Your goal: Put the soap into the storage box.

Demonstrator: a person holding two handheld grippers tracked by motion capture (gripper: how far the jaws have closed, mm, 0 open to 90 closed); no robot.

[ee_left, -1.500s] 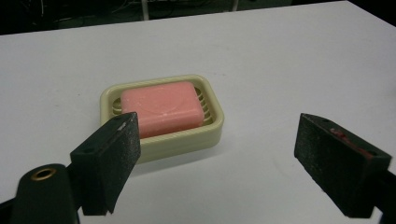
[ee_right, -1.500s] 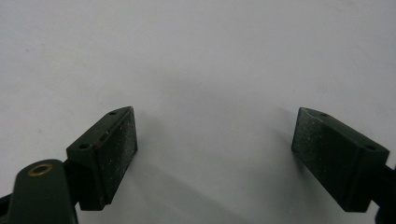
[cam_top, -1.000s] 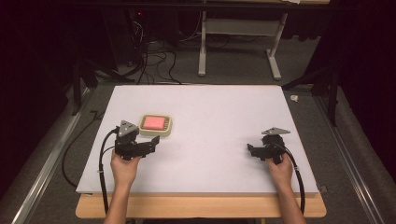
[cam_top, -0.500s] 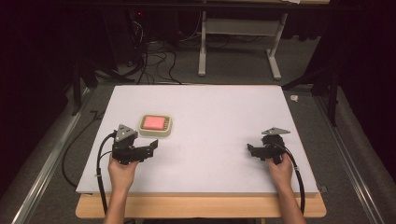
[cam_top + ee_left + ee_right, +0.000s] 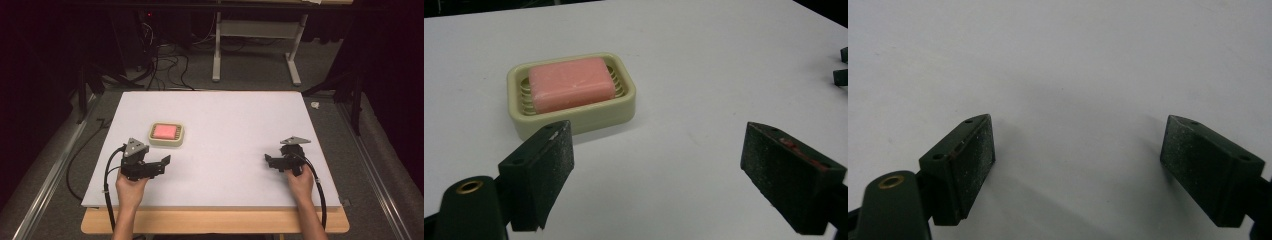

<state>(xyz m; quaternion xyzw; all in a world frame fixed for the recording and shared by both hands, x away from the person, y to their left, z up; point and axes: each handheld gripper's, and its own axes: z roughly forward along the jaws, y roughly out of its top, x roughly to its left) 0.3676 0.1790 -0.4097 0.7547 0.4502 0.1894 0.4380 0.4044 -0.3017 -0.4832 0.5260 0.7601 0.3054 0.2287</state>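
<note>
A pink soap bar [image 5: 571, 83] is lying in a cream soap dish [image 5: 166, 135] on the left half of the white table [image 5: 235, 125]. The left gripper [image 5: 159, 165] is sitting just short of the dish, jaws spread wide and holding nothing. The right gripper [image 5: 272, 162] is resting well apart, near the table's right edge, jaws likewise spread over bare surface.
</note>
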